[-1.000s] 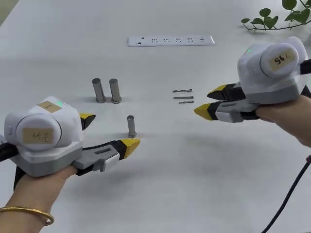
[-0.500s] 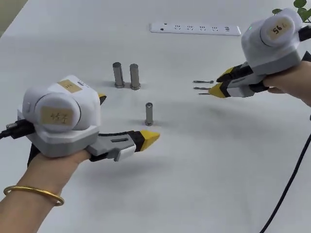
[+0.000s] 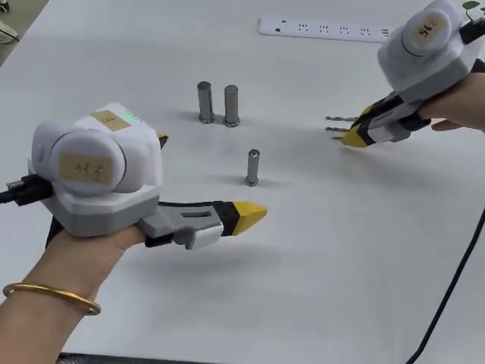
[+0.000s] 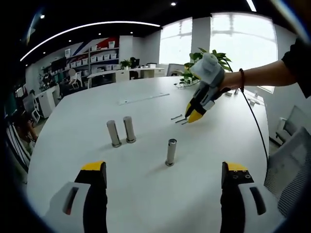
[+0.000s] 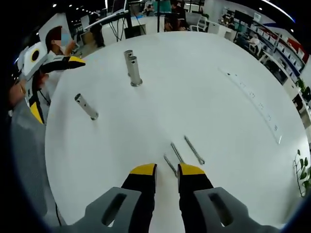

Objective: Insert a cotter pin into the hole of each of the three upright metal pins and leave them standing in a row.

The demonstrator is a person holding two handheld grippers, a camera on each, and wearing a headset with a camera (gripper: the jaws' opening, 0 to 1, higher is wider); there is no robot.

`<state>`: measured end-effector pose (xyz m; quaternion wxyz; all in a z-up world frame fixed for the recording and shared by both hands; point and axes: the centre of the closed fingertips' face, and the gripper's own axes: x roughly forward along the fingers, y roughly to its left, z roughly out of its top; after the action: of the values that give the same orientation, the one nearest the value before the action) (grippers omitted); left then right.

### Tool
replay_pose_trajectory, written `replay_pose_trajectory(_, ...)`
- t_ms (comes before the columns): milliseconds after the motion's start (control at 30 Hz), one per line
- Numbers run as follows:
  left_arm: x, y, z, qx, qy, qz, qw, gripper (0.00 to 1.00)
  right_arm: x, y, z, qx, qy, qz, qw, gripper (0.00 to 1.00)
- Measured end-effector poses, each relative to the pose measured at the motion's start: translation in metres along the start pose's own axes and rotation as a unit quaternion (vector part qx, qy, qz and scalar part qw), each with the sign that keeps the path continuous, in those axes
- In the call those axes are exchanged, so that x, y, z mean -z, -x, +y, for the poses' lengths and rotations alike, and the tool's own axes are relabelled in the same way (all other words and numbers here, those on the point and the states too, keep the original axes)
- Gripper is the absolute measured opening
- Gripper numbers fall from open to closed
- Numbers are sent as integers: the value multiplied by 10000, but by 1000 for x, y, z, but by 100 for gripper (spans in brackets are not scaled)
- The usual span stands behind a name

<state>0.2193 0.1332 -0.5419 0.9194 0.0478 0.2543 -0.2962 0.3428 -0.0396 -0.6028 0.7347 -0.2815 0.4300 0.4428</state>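
Over on the left, the left gripper (image 4: 163, 169) hovers, jaws spread wide and empty. Beyond it two metal pins (image 3: 218, 104) stand side by side, steel-grey, flanged. Nearer stands the lone metal pin (image 3: 252, 167): clip it and it topples! Rightward, three thin cotter pins (image 5: 178, 153) lie flat on the counter (image 3: 303, 265). The right gripper (image 5: 166, 171), jaws barely parted with nothing gripped, could skid one away.

Cotter pins (image 3: 336, 119) half hidden behind right gripper (image 3: 356, 129).
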Motion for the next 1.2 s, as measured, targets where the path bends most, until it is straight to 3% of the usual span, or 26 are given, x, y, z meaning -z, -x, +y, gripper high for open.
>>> replay_pose_trajectory(300, 0, 7, -2, 38, 54, -27, 10000, 98, 14, -1, 6, -244, 198, 514, 9982, 10)
replay_pose_trajectory(733, 6, 11, -3, 52, 89, 41, 9999, 93, 16, -2, 0, -338, 420, 768, 9956, 5)
replay_pose_trajectory(867, 8, 11, -2, 52, 101, 76, 9999, 92, 18, -1, 3, -303, 933, 965, 9905, 3)
replay_pose_trajectory(933, 8, 12, -2, 66, 131, 87, 9999, 91, 17, -1, 5, -314, 926, 1002, 9902, 2)
replay_pose_trajectory(1033, 8, 12, -1, 37, 130, 90, 9999, 90, 17, -1, 6, -245, 1318, 1084, 9850, 0)
replay_pose_trajectory(1067, 9, 13, -1, 32, 130, 99, 9999, 90, 17, -2, 0, -141, 1484, 1111, 9826, 0)
replay_pose_trajectory(1200, 12, 14, -2, 38, 128, 146, 9998, 89, 17, -2, 2, -162, 1504, 1152, 9818, 0)
